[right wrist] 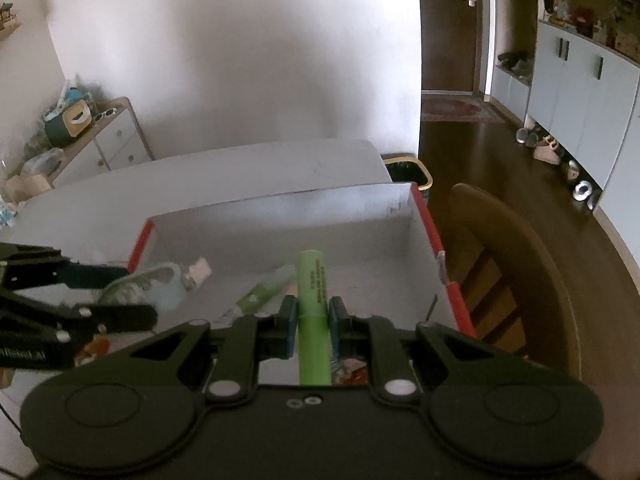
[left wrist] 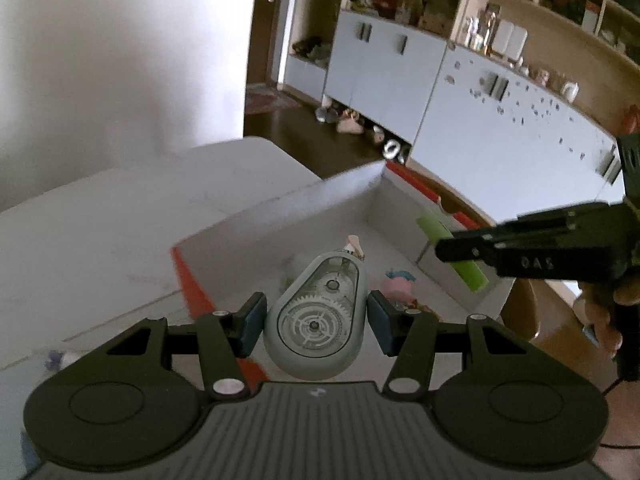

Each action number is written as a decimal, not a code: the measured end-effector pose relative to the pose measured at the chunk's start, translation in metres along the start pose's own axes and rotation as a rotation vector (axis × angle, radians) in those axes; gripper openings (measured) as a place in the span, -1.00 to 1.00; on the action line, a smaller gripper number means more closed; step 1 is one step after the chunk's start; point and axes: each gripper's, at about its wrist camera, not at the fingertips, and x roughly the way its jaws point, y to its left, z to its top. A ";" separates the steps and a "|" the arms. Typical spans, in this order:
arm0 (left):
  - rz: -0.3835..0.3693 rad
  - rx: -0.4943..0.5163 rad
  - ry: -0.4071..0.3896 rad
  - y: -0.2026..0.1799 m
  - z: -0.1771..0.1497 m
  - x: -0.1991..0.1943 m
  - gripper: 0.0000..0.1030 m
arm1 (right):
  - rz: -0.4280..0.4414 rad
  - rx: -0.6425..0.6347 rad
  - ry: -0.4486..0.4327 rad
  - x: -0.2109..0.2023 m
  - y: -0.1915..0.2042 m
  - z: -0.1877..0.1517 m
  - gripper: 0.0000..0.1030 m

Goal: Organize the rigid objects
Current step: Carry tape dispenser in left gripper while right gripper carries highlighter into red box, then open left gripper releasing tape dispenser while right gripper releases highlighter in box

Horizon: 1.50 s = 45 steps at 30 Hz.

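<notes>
Your left tongs grasp a grey gear toy above the box; your right tongs clench a green tube over its near right side.

White wall plain, unevenly lit, with a soft shadow down its middle. White table stood against it. Dark wood floor ran right toward a dark door with a pale handle; a reddish rug lay before it. Pale blue cabinets with dark handles lined the right side, open wood-edged shelves of blurred clutter above, shoes along their foot. Brown wooden chair sat at the table's right edge. Bin beyond the far right corner. Low drawer unit, cluttered, at left.
</notes>
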 end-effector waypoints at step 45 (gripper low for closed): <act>0.040 -0.034 0.394 -0.043 0.014 0.145 -0.03 | 0.023 -0.139 0.264 0.097 -0.016 0.015 -0.32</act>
